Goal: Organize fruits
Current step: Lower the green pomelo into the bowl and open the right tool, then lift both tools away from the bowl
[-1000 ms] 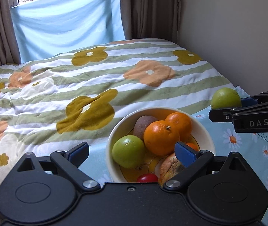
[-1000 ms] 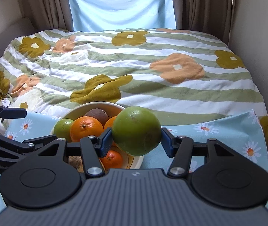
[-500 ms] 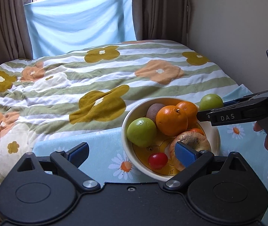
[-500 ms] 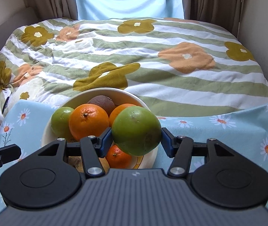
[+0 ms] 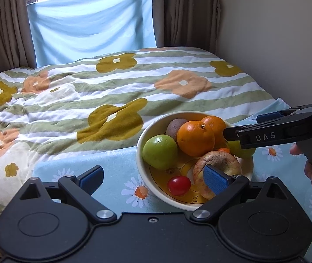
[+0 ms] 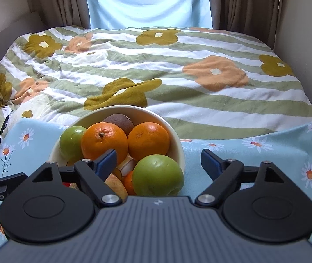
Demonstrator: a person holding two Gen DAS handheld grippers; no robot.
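My right gripper (image 6: 158, 160) has its jaws spread wide, gripping nothing. The green apple (image 6: 157, 175) sits in the bowl (image 6: 179, 151) at its near right rim, between the open fingers and apart from both pads. It leans on the small orange (image 6: 128, 182) and the bowl wall.

My left gripper (image 5: 153, 176) is likewise released and empty, low over the daisy-print worktop (image 5: 120, 160), its right pad just in front of the blemished apple (image 5: 218, 162).

The bowl is crowded: two oranges (image 6: 104, 143), a second green apple (image 6: 71, 141), a brown fruit (image 6: 118, 120), and a cherry tomato (image 5: 179, 185).

Risks, as I judge them:
- The apple is perched high near the rim, so a nudge from my right fingers on withdrawal could roll it out onto the worktop.
- The left pad could clip the bowl edge and tip the stack.
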